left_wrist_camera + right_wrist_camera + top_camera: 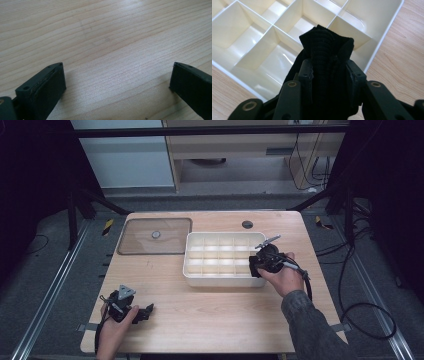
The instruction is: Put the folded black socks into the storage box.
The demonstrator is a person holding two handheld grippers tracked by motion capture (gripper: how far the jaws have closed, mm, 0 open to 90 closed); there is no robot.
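Note:
A rolled black ribbed cloth (323,42) sits between the jaws of my right gripper (329,65), which is shut on it with both pads against its sides. The cloth hangs over the near-right corner of a white tray (387,32) divided into several compartments. In the high view the right gripper (257,265) is at the right end of the tray (192,276), with the cloth (254,269) dark at its tip. My left gripper (149,310) rests low at the table's front left, open. Bare wood lies between its jaws (117,75).
A clear flat lid (155,236) with a round knob lies at the back left of the wooden table (215,315). A dark round grommet (247,224) is set in the table behind the tray. Cables trail off the right side.

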